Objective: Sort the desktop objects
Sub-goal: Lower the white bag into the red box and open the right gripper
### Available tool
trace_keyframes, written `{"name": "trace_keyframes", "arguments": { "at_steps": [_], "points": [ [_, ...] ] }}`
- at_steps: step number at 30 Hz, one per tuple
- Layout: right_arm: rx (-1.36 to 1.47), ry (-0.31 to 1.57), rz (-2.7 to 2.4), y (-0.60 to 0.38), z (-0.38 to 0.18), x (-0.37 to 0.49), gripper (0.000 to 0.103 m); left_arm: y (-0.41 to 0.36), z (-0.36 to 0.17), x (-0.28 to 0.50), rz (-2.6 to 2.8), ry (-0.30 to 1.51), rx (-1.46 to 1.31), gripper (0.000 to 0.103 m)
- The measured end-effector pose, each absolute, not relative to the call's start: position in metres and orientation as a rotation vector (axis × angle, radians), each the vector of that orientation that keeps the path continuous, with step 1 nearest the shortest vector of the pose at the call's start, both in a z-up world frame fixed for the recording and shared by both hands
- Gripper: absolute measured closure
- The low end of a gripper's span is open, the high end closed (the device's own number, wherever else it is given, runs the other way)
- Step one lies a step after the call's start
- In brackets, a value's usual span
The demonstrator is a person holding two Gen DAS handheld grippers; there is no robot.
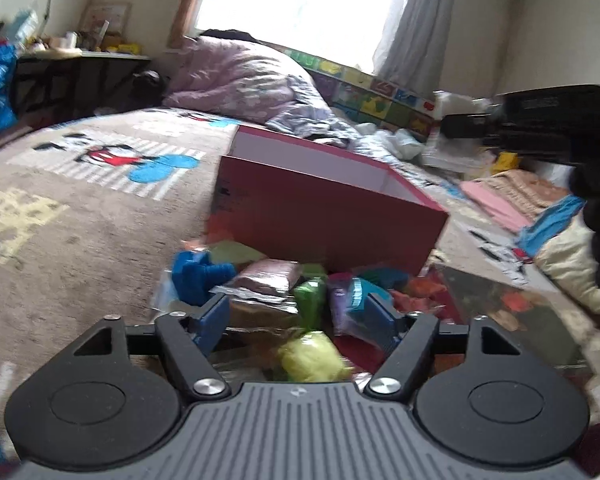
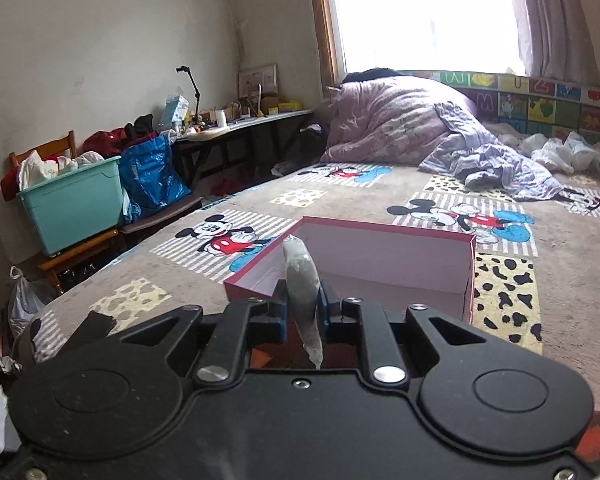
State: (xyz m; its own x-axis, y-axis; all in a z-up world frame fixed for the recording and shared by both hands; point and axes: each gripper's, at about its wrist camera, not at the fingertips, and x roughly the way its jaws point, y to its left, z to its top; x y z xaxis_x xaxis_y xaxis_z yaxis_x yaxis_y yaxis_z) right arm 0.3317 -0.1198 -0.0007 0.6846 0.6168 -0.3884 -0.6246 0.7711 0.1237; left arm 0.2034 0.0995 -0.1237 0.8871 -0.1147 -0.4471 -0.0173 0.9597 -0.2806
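A red open box (image 1: 328,216) with a white inside stands on the patterned bed cover; it also shows in the right wrist view (image 2: 380,264). In front of it lies a heap of small packets: a silvery pink packet (image 1: 266,280), a green packet (image 1: 310,300), a yellow-green packet (image 1: 312,356), a purple packet (image 1: 344,308) and a blue toy (image 1: 198,276). My left gripper (image 1: 300,320) is open above this heap, holding nothing. My right gripper (image 2: 303,312) is shut on a thin grey-white packet (image 2: 302,280), held upright just before the box's near rim.
A lilac duvet (image 2: 404,120) is heaped at the back of the bed. A teal bin (image 2: 72,208) and blue bag (image 2: 152,176) stand left of the bed. Clothes and black bags (image 1: 540,120) lie to the right in the left wrist view.
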Motion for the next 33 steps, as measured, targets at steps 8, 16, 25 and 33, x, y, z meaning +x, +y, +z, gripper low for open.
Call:
{"name": "trace_keyframes", "arguments": {
  "at_steps": [8,16,25,33],
  "points": [
    [-0.001,0.494,0.675,-0.107,-0.005,0.377,0.089,0.098,-0.120,0.199,-0.098,0.417,-0.262,0.029],
    [0.083,0.634,0.625,-0.095,-0.027,0.424,0.089,0.099,-0.120,0.200,-0.064,0.409,-0.234,0.029],
    [0.101,0.805,0.565,-0.078,-0.053,0.468,0.089,0.102,-0.125,0.200,-0.054,0.371,-0.198,0.029],
    [0.093,0.873,0.526,-0.072,-0.069,0.487,0.087,0.108,-0.128,0.203,-0.043,0.368,-0.215,0.029]
  ]
}}
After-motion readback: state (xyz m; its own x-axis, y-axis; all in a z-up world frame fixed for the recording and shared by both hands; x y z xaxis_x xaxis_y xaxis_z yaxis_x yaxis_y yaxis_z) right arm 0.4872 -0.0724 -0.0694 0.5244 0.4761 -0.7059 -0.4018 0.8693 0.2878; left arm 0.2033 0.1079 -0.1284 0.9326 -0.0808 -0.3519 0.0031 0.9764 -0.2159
